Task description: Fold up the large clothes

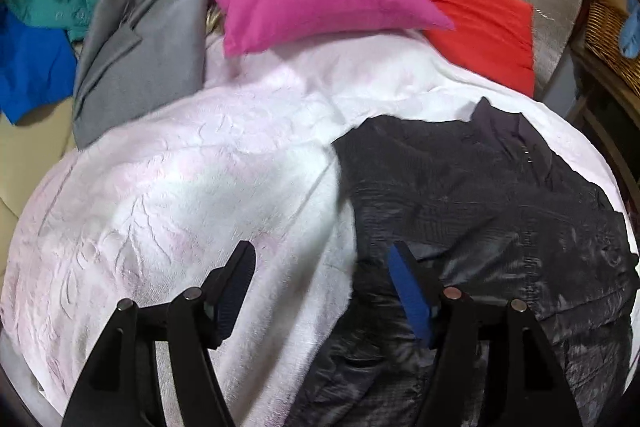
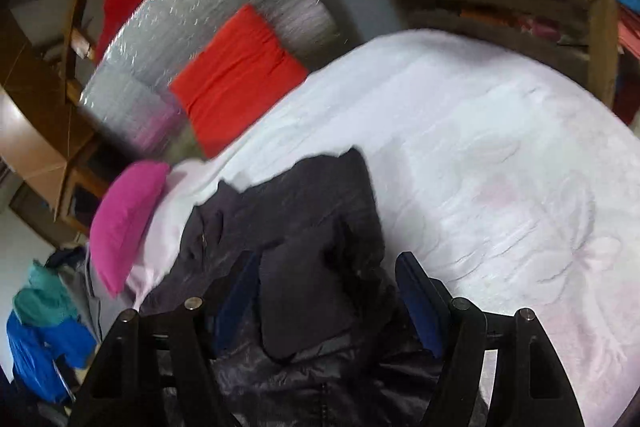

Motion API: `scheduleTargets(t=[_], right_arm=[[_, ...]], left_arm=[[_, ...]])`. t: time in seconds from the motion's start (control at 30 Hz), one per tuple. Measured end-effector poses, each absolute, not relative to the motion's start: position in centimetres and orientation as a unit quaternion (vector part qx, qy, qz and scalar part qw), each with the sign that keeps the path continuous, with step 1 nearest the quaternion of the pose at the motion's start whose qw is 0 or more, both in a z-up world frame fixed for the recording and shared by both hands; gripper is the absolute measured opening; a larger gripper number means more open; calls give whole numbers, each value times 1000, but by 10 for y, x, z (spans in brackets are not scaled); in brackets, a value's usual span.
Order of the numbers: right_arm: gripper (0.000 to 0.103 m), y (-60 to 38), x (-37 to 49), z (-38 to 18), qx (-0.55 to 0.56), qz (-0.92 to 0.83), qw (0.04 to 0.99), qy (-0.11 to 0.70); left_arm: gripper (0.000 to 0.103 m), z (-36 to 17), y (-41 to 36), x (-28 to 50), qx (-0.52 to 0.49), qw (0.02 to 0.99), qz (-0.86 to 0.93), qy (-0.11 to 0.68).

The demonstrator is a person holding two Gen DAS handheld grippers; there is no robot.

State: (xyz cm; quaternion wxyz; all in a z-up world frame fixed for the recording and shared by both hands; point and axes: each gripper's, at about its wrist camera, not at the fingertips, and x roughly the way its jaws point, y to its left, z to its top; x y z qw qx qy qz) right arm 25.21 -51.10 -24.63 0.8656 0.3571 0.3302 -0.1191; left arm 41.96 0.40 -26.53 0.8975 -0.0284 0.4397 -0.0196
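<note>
Brown woven wicker basket [image 1: 608, 27] off the bed's far right corner, contents cut off. Shiny black quilted jacket [image 1: 480, 195] spread on the white embossed bedspread [image 1: 180, 187], near its right edge; lower hem hidden. Left gripper [image 1: 324, 267] wide apart, empty, over the jacket's left edge. Right gripper [image 2: 328, 279] wide, straddling a jacket fold; contact unclear through blur. Open bedspread leftward.

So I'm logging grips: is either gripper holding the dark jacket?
No. Left gripper and right gripper are open above the jacket.

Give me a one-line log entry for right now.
stage: mid-fold | black jacket: lies on white bedspread | left hand-held gripper: open, empty | right hand-held gripper: open over jacket
</note>
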Motion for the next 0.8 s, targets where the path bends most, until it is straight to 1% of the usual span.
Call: scheduleTargets(t=[0.1, 0.2, 0.23, 0.27, 0.3, 0.33, 0.37, 0.4, 0.43, 0.47, 0.5, 0.57, 0.6, 0.67, 0.7, 0.73, 0.77, 0.8], right_arm=[[74, -500, 275, -259, 311, -147, 859, 378], [74, -500, 287, -276, 294, -160, 855, 395], [74, -502, 291, -284, 302, -146, 851, 404], [72, -504, 294, -290, 312, -130, 847, 410], [70, -503, 296, -295, 328, -102, 843, 413], [66, -502, 297, -297, 328, -92, 844, 414], [55, -497, 298, -294, 311, -92, 850, 414], [50, -493, 298, -289, 289, -92, 858, 413], [42, -489, 297, -284, 274, -97, 864, 411], [37, -486, 294, -278, 264, -99, 869, 406], [36, -485, 292, -273, 259, -99, 874, 399], [35, -483, 286, -262, 247, -97, 888, 377], [35, -483, 285, -262, 243, -99, 888, 378], [35, -486, 293, -276, 243, -110, 873, 408], [35, -486, 295, -283, 245, -112, 866, 422], [36, -484, 294, -282, 241, -114, 866, 423], [38, -484, 293, -276, 241, -111, 868, 420], [38, -485, 291, -270, 247, -109, 868, 417]], left_arm=[[70, -280, 20, 433, -73, 878, -29, 471], [69, -291, 33, 442, -123, 857, -56, 498], [66, -296, 34, 443, -139, 851, -65, 502], [62, -299, 33, 444, -147, 846, -76, 507], [52, -302, 30, 444, -150, 842, -82, 512], [49, -303, 28, 445, -149, 842, -82, 513], [44, -302, 26, 444, -146, 845, -81, 509], [22, -298, 23, 443, -142, 851, -84, 499], [0, -295, 20, 442, -150, 850, -102, 495], [0, -293, 18, 442, -165, 846, -125, 492], [0, -291, 17, 442, -169, 845, -137, 488], [0, -287, 8, 441, -128, 857, -122, 485], [0, -289, 8, 441, -107, 861, -98, 487], [2, -297, 15, 444, -102, 855, -63, 504], [5, -301, 20, 446, -114, 848, -58, 515], [15, -305, 26, 448, -132, 839, -59, 525], [21, -307, 30, 448, -146, 833, -63, 530], [33, -307, 32, 447, -161, 830, -71, 529]])
